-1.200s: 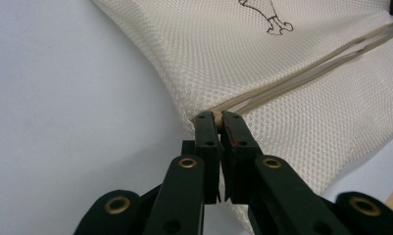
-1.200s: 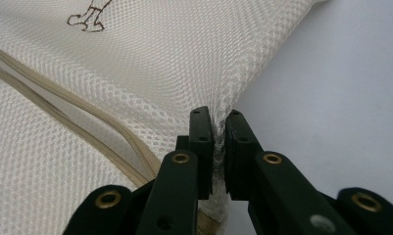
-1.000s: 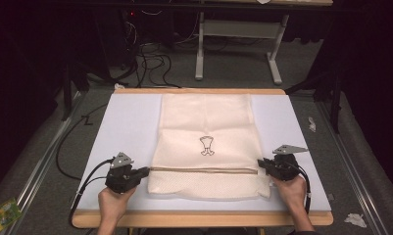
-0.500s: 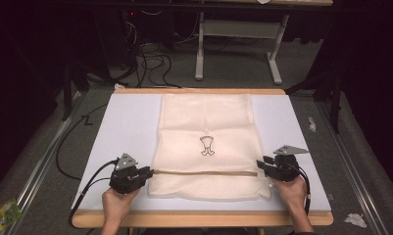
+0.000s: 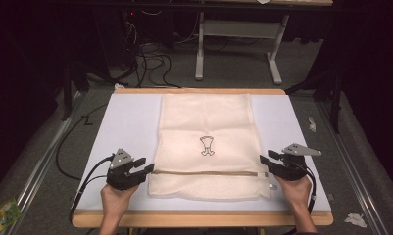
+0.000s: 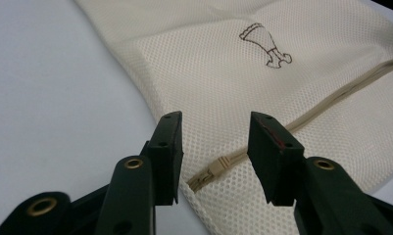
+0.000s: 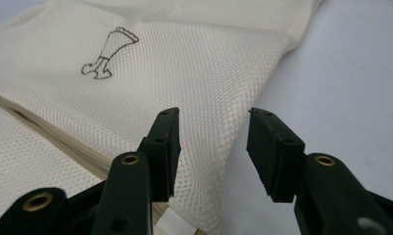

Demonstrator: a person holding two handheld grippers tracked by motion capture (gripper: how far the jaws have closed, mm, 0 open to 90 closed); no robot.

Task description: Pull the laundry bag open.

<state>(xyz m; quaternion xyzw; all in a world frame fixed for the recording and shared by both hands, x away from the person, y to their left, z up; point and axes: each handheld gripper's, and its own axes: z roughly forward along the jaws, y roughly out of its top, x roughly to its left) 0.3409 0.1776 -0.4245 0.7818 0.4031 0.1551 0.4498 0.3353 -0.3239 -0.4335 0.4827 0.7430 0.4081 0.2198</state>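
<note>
Both tongs, left [image 5: 146, 164] and right [image 5: 265, 162], have just been opening and stand empty; the mesh laundry bag [image 5: 204, 122] lies released, flat on the table [image 5: 125, 122].

Both let go of the mesh bag [image 5: 204, 147] now: left hand-held gripper [image 5: 144, 167] and right hand-held gripper [image 5: 265, 161] just opened up, jaws apart, nothing pinched between the pads anymore. A second ago, clamped on the bag's side edges at the zipper [image 5: 204, 173].

a white table [image 5: 130, 122] with a wooden edge; 1 green packet [image 5: 2, 214] lies on the grey floor [image 5: 47, 161].
</note>
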